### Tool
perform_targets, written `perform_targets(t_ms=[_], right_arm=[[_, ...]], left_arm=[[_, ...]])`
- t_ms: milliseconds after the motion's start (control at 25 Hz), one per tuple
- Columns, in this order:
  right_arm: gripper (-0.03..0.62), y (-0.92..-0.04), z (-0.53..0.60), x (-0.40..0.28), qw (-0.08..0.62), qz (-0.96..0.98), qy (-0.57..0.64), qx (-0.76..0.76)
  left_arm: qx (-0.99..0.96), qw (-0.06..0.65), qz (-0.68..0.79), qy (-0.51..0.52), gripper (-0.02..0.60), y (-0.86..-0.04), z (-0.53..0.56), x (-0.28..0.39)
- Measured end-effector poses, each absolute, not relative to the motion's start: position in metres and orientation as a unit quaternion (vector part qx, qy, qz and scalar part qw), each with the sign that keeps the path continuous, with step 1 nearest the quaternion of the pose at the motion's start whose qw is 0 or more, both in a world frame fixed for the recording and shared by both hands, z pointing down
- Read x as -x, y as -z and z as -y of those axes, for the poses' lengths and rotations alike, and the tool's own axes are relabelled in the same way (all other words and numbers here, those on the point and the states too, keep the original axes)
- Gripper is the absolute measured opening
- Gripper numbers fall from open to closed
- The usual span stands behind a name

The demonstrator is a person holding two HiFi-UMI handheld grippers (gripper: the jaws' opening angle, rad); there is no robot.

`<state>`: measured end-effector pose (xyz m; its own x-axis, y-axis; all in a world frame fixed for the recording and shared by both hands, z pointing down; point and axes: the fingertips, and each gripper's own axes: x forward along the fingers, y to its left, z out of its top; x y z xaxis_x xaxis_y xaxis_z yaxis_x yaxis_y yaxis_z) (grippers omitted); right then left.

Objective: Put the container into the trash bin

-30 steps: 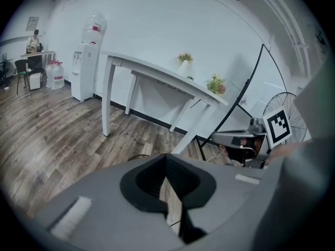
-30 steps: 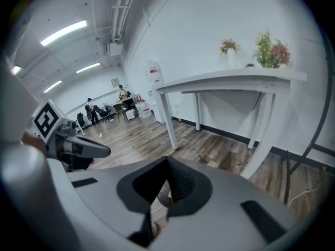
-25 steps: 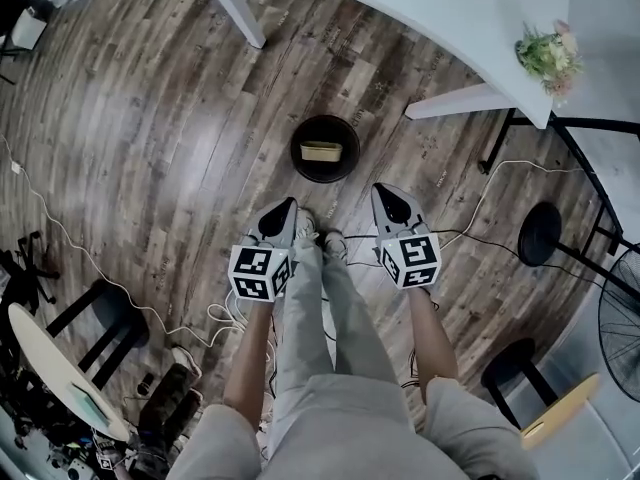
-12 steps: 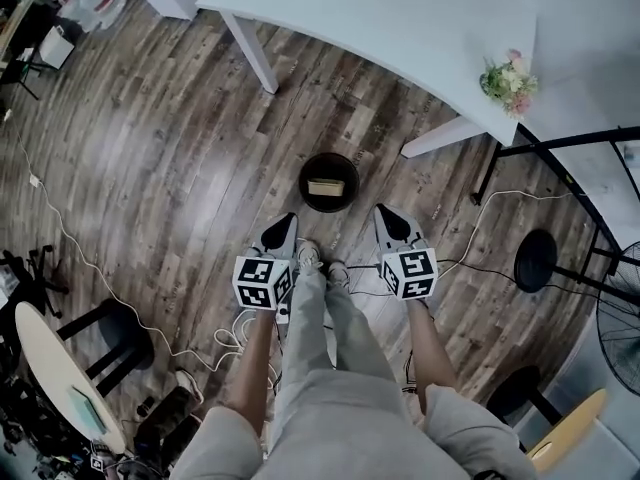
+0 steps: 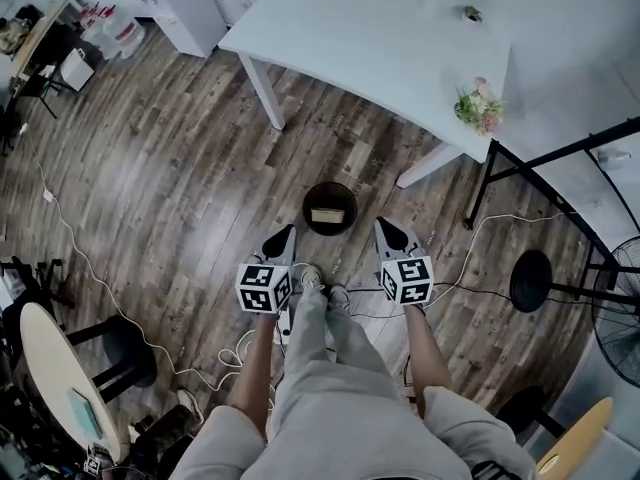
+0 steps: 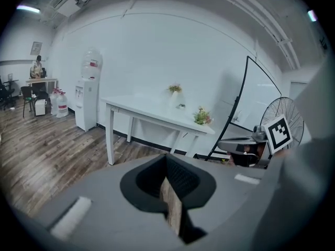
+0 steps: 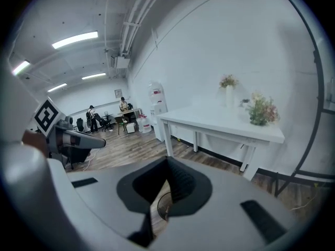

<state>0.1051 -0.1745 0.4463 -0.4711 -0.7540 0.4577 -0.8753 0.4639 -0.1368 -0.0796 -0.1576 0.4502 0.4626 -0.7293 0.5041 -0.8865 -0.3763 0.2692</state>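
Head view: the container (image 5: pixel 327 215) is shown inside the trash bin (image 5: pixel 306 208), left gripper (image 5: pixel 285 234) and right gripper (image 5: pixel 384 228) held empty, jaws together; the bin could be toppled if kicked by nearby feet (image 5: pixel 309 279).

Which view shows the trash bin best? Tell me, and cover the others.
The head view: the whole round trash bin shows from above, a tan container inside. The right gripper view catches only a sliver of rim between its jaws; the left gripper view shows none.
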Motion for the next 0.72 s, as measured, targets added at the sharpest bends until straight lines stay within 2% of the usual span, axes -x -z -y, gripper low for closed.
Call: perform_targets(t_ms=[720], right_arm=[[0.014,-0.361,0.137,-0.129,0.155,0.842,-0.136,-0.499]], left_arm=[[-0.822,0.213,0.512,-0.128,0.011,-0.364,0.127,0.08]])
